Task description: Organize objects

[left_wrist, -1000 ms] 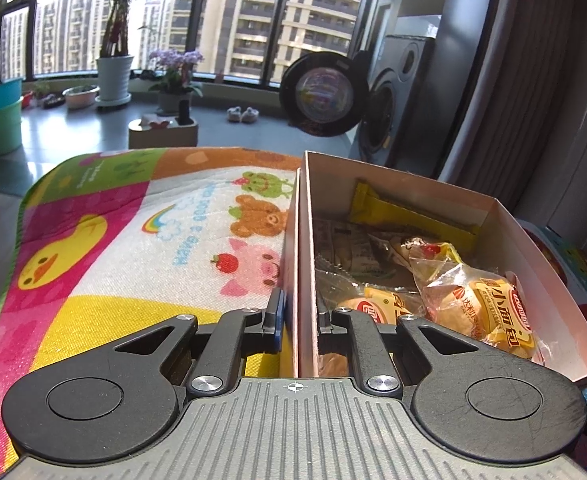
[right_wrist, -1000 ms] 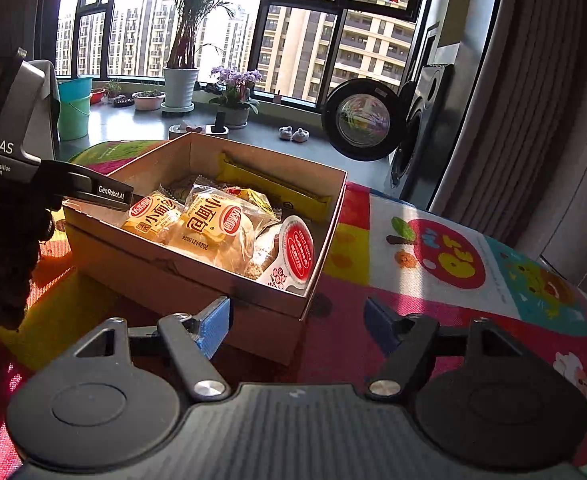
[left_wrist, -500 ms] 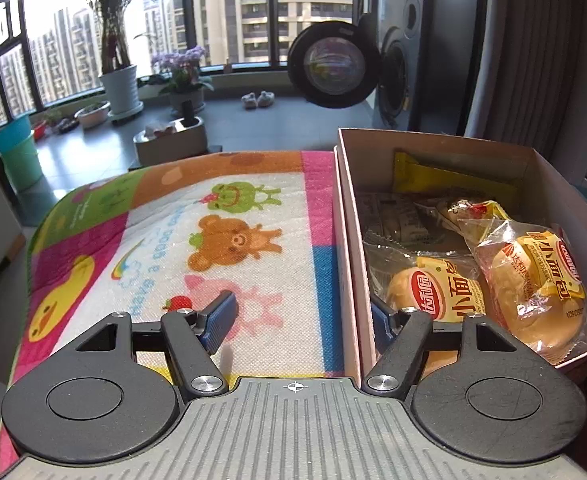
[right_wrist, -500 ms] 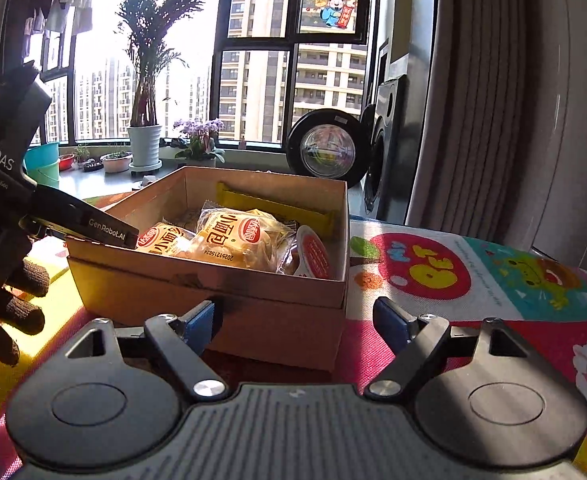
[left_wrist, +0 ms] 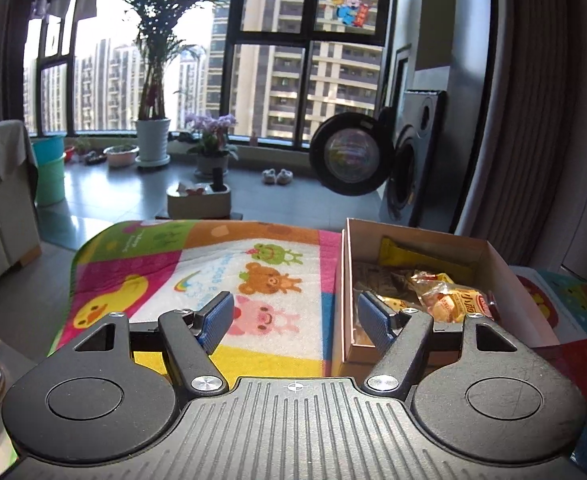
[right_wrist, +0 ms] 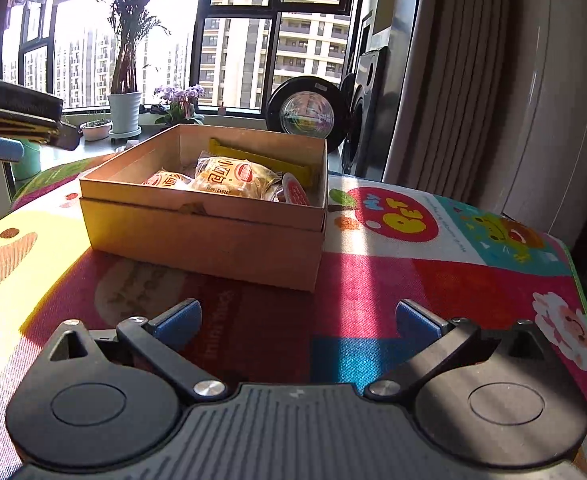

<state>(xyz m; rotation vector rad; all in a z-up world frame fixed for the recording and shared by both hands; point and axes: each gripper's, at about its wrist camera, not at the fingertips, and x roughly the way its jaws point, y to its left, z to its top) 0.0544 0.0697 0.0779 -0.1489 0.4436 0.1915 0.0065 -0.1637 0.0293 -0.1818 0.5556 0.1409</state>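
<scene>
Cardboard box [right_wrist: 213, 236] of snack packets [right_wrist: 233, 178] sits ahead of the right gripper [right_wrist: 297, 320] (fingers spread, empty); left gripper [left_wrist: 293, 316] likewise spread beside it.

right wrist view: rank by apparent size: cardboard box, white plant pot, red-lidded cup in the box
1. cardboard box, by far
2. white plant pot
3. red-lidded cup
Pot versus cup is close; the pot stands much farther off, so only apparent size counts.

Left claw [left_wrist: 293, 316] spread wide, holding nothing, right claw [right_wrist: 297, 320] likewise agape

Matt cardboard box [right_wrist: 197, 236], glossy plastic snack wrappers [right_wrist: 233, 178], woven cloth mat [right_wrist: 413, 288].
</scene>
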